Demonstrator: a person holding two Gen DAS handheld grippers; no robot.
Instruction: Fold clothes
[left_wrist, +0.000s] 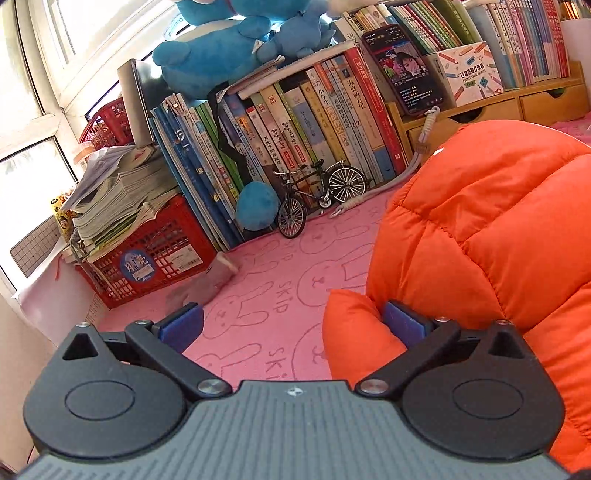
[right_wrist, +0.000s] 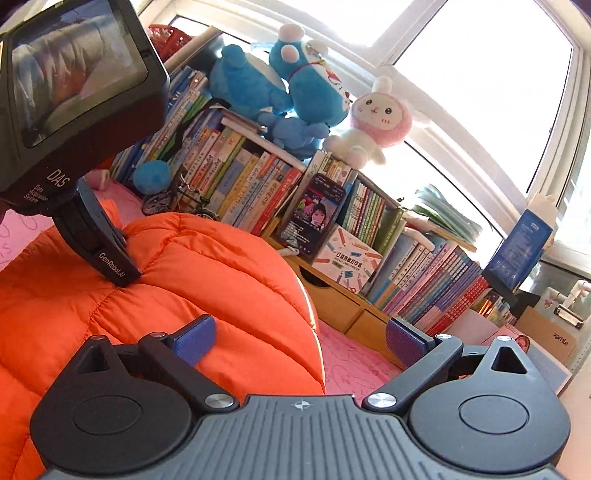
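Note:
A puffy orange quilted jacket (left_wrist: 487, 236) lies bunched on the pink rabbit-print mat (left_wrist: 266, 295). In the left wrist view my left gripper (left_wrist: 291, 325) stands open at the jacket's left edge. A small orange fold (left_wrist: 354, 336) sits between the fingers against the right blue pad (left_wrist: 402, 326). In the right wrist view my right gripper (right_wrist: 301, 343) is open over the right rim of the jacket (right_wrist: 207, 273), its left pad (right_wrist: 195, 341) above the fabric. The left gripper's black body (right_wrist: 74, 96) rests on the jacket's top; its fingers are hidden there.
Rows of books (left_wrist: 295, 122) line the back, with a toy bicycle (left_wrist: 317, 192), a blue plush ball (left_wrist: 256, 206) and a propped phone (left_wrist: 402, 70). A red basket (left_wrist: 147, 258) stacked with magazines stands at the left. Wooden drawers (right_wrist: 332, 302) and plush toys (right_wrist: 317, 88) are nearby.

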